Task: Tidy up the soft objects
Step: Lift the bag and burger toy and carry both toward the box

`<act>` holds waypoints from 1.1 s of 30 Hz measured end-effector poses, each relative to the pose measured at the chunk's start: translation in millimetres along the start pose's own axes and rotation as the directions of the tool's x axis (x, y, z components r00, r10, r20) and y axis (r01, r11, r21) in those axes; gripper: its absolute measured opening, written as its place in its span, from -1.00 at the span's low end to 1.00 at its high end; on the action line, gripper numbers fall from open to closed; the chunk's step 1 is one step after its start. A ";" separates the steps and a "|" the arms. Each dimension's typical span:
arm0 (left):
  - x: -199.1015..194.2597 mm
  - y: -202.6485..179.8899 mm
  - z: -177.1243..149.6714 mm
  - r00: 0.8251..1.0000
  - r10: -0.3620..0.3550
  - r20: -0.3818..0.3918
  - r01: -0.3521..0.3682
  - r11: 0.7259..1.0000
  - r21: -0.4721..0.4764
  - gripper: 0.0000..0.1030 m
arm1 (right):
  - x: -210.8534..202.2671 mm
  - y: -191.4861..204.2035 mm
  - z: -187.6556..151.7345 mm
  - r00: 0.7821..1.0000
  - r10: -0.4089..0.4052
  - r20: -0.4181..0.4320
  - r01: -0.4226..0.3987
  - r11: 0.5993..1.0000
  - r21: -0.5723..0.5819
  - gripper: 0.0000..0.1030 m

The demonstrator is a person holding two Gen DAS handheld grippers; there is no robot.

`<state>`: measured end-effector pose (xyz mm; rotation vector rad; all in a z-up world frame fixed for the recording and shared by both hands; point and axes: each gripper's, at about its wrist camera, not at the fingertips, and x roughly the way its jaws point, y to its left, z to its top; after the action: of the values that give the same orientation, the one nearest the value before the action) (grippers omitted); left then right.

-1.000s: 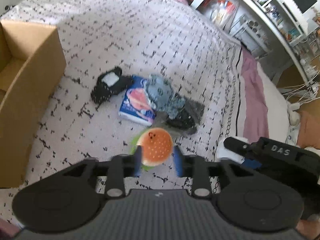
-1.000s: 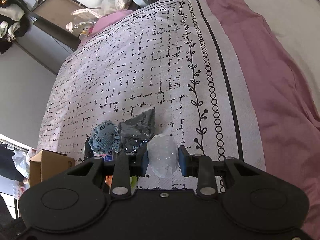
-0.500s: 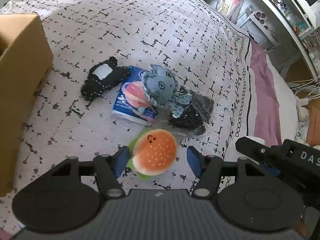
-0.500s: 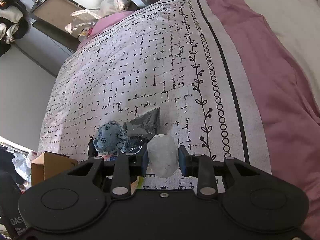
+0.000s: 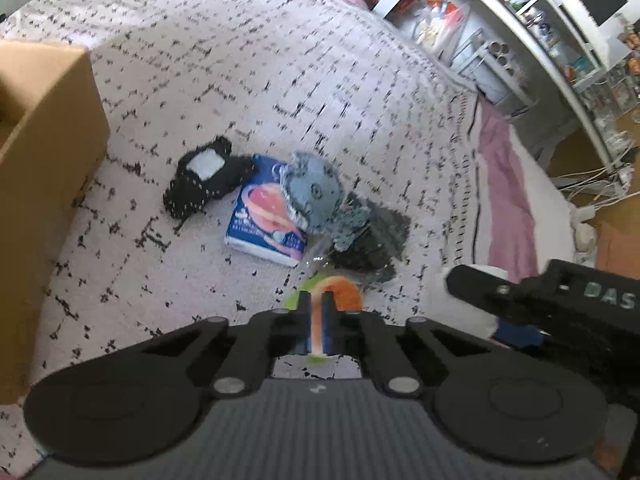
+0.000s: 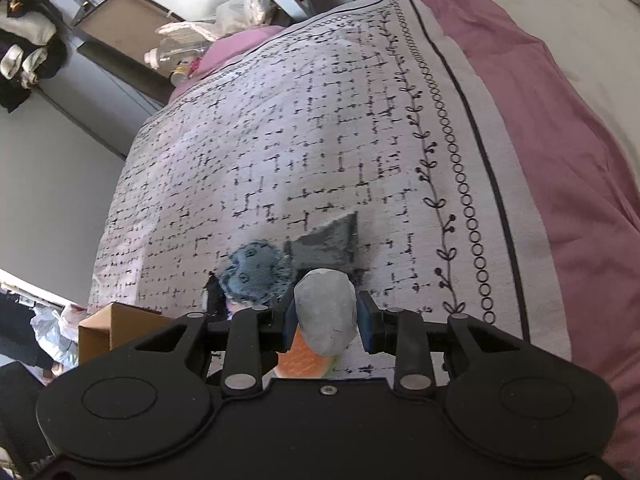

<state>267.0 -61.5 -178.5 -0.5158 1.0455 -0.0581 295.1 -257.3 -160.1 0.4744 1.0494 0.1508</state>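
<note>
An orange burger plush [image 5: 346, 294] with a green edge lies on the patterned bedspread [image 5: 240, 80]. My left gripper [image 5: 318, 320] has its jaws closing tight on the plush and squeezes it flat between the blue pads. The burger plush [image 6: 300, 360] also shows in the right wrist view, below the right gripper. My right gripper [image 6: 326, 316] is shut on a pale grey soft lump [image 6: 324, 300] and holds it just right of the left gripper. A blue-grey knitted toy [image 5: 312, 196], a black plush [image 5: 204, 184], a blue packet [image 5: 260, 224] and a dark bag [image 5: 376, 240] lie just beyond.
A cardboard box [image 5: 48, 140] stands open at the left edge of the bed. White shelves [image 5: 500, 40] full of small items run along the far right. A pink sheet [image 6: 560, 160] covers the bed to the right of the bedspread's bordered edge.
The left jaws spread wider around the burger plush, then came together and flattened it. The right gripper drifted a little with the grey lump still in it.
</note>
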 end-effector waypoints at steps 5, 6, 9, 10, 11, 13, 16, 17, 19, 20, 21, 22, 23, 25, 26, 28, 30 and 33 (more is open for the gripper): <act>-16.9 5.3 4.5 0.998 -0.048 0.035 0.048 0.999 -0.004 -1.00 | -0.4 11.7 -2.5 1.000 0.016 -0.001 -0.016 1.000 -0.018 -0.41; -18.4 6.3 5.1 0.998 -0.050 0.040 0.050 0.999 -0.004 -1.00 | -0.8 13.3 -3.1 1.000 0.014 0.000 -0.014 1.000 -0.021 -0.41; -19.1 5.3 7.2 0.999 -0.039 0.030 0.038 0.999 0.018 -1.00 | -3.1 15.1 -5.2 1.000 0.014 0.002 -0.014 1.000 -0.017 -0.41; -17.3 4.6 7.9 0.999 -0.029 0.014 0.029 0.999 0.024 -0.93 | -3.8 14.1 -5.3 1.000 0.014 0.003 -0.013 1.000 -0.009 -0.41; -14.5 4.1 8.8 1.000 -0.019 -0.004 0.019 1.000 0.025 -0.91 | -4.3 12.8 -5.6 1.000 0.014 0.005 -0.014 1.000 0.001 -0.41; -7.6 5.5 9.1 0.999 -0.013 -0.050 0.014 1.000 0.024 -0.83 | -5.6 10.3 -5.6 1.000 0.014 0.008 -0.014 1.000 0.022 -0.41; 1.6 6.6 6.2 0.996 0.000 -0.085 0.002 1.000 0.027 -0.11 | -8.9 8.9 -6.0 1.000 0.019 0.021 -0.020 0.999 0.039 -0.41; 2.7 6.8 5.1 0.997 0.006 -0.080 -0.003 1.000 0.030 0.03 | -10.8 8.4 -5.7 0.999 0.017 0.030 -0.018 0.999 0.044 -0.41; 4.1 5.6 4.0 0.997 0.007 -0.073 -0.004 0.999 0.045 0.05 | -13.5 7.2 -5.0 0.999 0.009 0.047 -0.012 0.998 0.054 -0.41; 5.2 5.0 3.9 0.997 0.005 -0.077 -0.001 0.999 0.050 0.06 | -14.3 5.5 -4.8 0.999 0.010 0.052 -0.013 0.998 0.062 -0.41; 7.1 4.1 3.8 0.997 0.009 -0.082 -0.004 0.998 0.055 0.06 | -14.0 3.6 -4.7 0.999 0.009 0.053 -0.012 0.998 0.069 -0.41; 8.9 2.8 3.8 0.996 0.011 -0.085 -0.006 0.998 0.061 0.08 | -13.1 1.7 -4.9 0.999 0.005 0.052 -0.009 0.997 0.074 -0.41; 11.2 0.9 3.7 0.996 0.012 -0.087 -0.006 0.997 0.071 0.10 | -12.0 -0.2 -4.8 0.999 0.000 0.051 -0.004 0.997 0.078 -0.41; 16.7 -4.4 3.6 0.995 0.016 -0.095 -0.008 0.996 0.089 0.11 | -10.2 -4.2 -4.7 0.999 -0.009 0.049 0.005 0.996 0.085 -0.41; 19.1 -7.3 3.3 0.995 0.018 -0.097 -0.008 0.995 0.096 0.11 | -9.3 -6.9 -4.7 0.999 -0.010 0.046 0.006 0.996 0.093 -0.41; 25.2 -12.7 2.5 0.995 0.024 -0.099 -0.013 0.994 0.112 0.11 | -8.6 -9.9 -5.0 0.999 -0.009 0.042 0.005 0.995 0.101 -0.41; 31.0 -17.2 0.7 0.994 0.053 -0.100 -0.040 0.991 0.131 0.11 | -8.3 -12.0 -5.1 0.999 -0.012 0.044 0.008 0.994 0.105 -0.41; 37.4 -23.8 -3.1 0.992 0.083 -0.092 -0.065 0.981 0.185 0.11 | -4.6 -16.1 -4.0 0.999 -0.016 0.035 0.012 0.993 0.117 -0.41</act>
<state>288.1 -94.3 -199.7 -0.3100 1.1434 -0.1138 287.7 -272.0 -165.2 0.5731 1.0297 0.0682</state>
